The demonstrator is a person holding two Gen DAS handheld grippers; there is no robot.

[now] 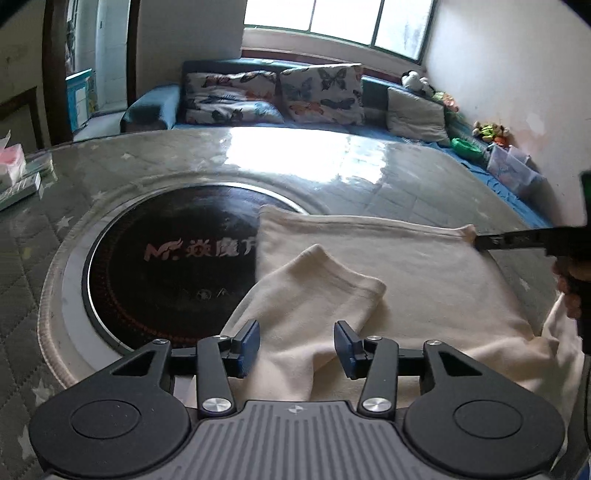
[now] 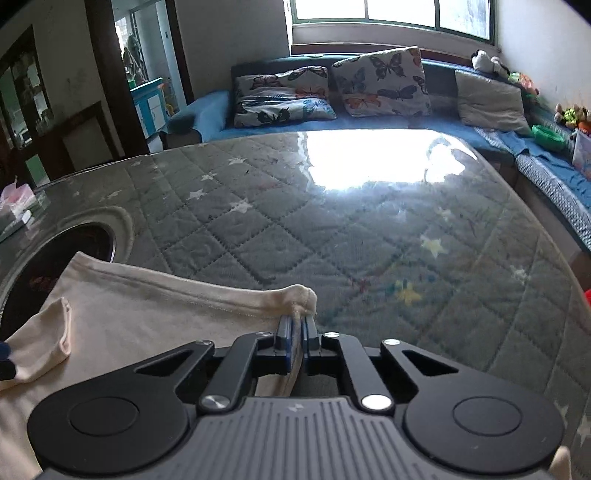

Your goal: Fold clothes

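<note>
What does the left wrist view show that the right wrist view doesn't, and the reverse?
Only the left wrist view shows the left gripper, jaws open over the folded-in sleeve, the whole black cooktop disc with its logo, and the right gripper from the side, at the garment's far corner. Only the right wrist view shows the right gripper with its jaws shut on that hem corner, plus the bare quilted table beyond. Both show the cream garment, the butterfly cushions and the window.

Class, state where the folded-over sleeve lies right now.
In the left wrist view, the sleeve lies on the cream shirt, ahead of the open left gripper, right of the round black hob.
</note>
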